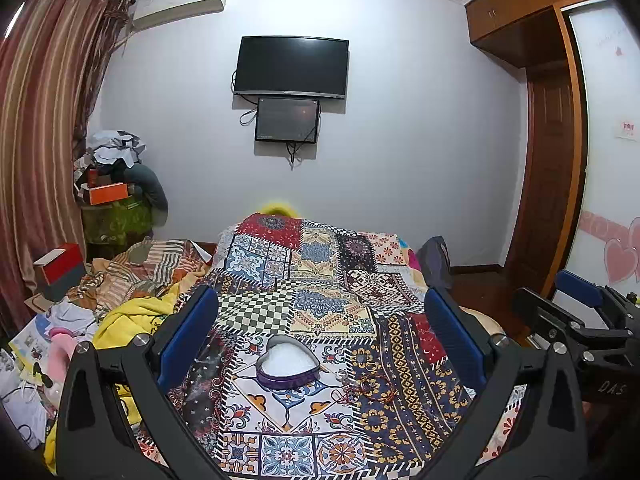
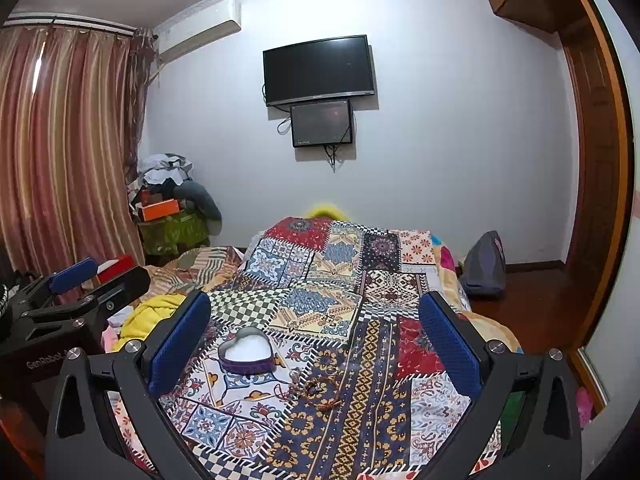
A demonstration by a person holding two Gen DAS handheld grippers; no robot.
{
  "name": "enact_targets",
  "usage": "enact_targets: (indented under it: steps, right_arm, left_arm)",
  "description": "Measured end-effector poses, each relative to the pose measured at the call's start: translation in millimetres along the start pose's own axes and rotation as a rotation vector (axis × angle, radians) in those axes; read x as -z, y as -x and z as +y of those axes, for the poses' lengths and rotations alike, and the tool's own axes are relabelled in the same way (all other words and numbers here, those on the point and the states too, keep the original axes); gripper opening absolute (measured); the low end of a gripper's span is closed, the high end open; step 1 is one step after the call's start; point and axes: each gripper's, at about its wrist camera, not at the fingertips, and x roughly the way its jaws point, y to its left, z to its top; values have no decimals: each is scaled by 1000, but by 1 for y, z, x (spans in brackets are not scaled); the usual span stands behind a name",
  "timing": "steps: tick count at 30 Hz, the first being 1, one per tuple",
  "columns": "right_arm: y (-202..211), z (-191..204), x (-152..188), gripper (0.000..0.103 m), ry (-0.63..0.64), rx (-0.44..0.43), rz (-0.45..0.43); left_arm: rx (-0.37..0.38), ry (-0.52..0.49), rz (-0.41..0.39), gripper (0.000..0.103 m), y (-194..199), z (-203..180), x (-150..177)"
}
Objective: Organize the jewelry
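I see the jewelry, a tangle of red and orange cords with a few small rings, lying on the patchwork bedspread just to the right of the heart-shaped box. I cannot tell whether the cords touch the box. The box sits open on the cloth, purple outside, white inside, and looks empty from where I watch. In the right wrist view the same cords lie below and right of the box.

My left gripper hangs above the bed with its 2 blue-padded fingers spread wide, holding nothing; box and jewelry both show between them. My right gripper is likewise spread and empty, its pads framing the same spot.

Beyond the bed, 2 dark screens hang on the pale wall, striped curtains to the left.
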Motion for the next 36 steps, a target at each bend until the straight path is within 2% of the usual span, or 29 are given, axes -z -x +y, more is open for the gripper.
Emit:
enact_targets:
  steps: [7,14,23,33,36]
  right_arm:
    - [-13,-3,5,103,3,8,28]
    - [-45,-10,21,103,10,38,114]
    - [-82,-27,51,103,27,89,243]
    - [-126,-58,96,103,-39,41,475]
    - [-136,-63,103,97,-55,19,511]
  left_arm:
    - [-4,14,30,103,-17,3,2]
    - [-32,38,97,103,-49,13,15]
    - [-73,44,248,103,-109,27,47]
    - [-3,88,505,103,-173,35,107]
    - [3,67,555,103,-184,32,121]
